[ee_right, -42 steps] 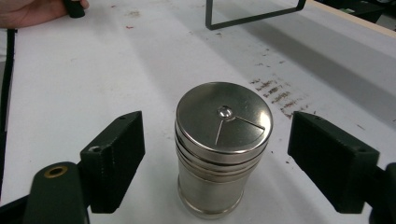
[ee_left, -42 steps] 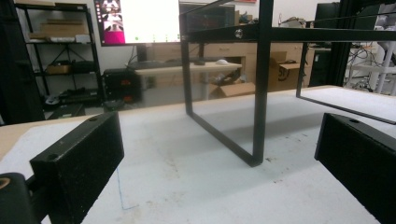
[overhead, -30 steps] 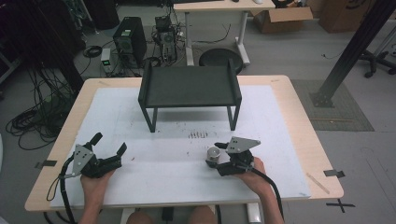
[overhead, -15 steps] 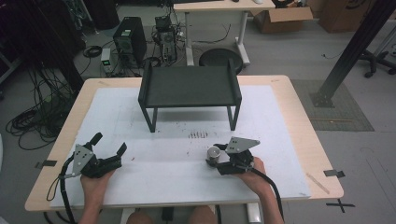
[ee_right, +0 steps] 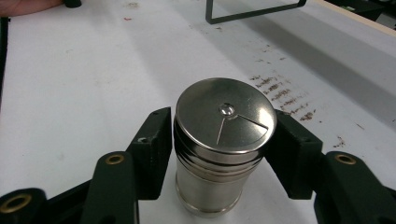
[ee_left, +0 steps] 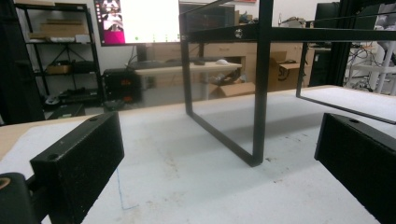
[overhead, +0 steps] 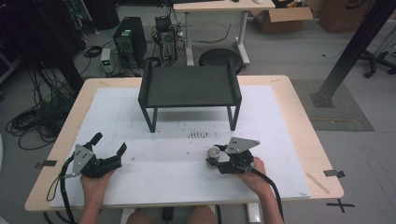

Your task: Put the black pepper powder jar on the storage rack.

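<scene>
Left gripper [overhead: 108, 154]: held in the person's left hand near the front left corner of the table [overhead: 299, 116], jaws spread wide with nothing between them; in its own view the white mat [ee_left: 187, 177] shows between the pads.
Shaker [ee_right: 223, 140]: a round, polished steel canister, upright on the mat toward the front edge, right of centre; flat lid with a small centre rivet and a wedge-shaped seam, ribbed bands under the lid.
Right gripper [ee_right: 219, 140]: its jaws have just been closing and now press the shaker's ribbed neck from both sides, the canister standing on the mat.
Right hand [overhead: 254, 175]: wrapped round the gripper's body by the front edge.
Black stand [overhead: 189, 88]: a low metal shelf on four legs, toward the back edge at centre, well apart from both grippers.
Stains [overhead: 198, 135]: dark specks on the mat between stand and shaker.
Hard to make out: the shaker's base is cut off by the bottom of the right gripper view; in the high view the gripper covers most of it.
</scene>
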